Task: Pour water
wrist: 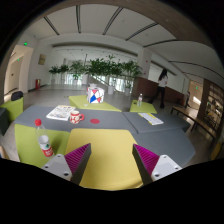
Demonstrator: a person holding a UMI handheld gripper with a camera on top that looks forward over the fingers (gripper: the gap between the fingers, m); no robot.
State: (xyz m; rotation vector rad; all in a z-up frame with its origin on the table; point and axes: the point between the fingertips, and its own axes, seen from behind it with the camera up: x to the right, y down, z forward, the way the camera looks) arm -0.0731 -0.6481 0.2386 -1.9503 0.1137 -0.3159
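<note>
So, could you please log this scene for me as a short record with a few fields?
gripper: gripper, jaws open, holding nothing
bottle: clear plastic bottle with red cap, upright, left of the jaws
table: grey and yellow-green table
far items: red-and-white box beyond the jaws; papers left, more papers right
background: row of green potted plants by the windows
</note>
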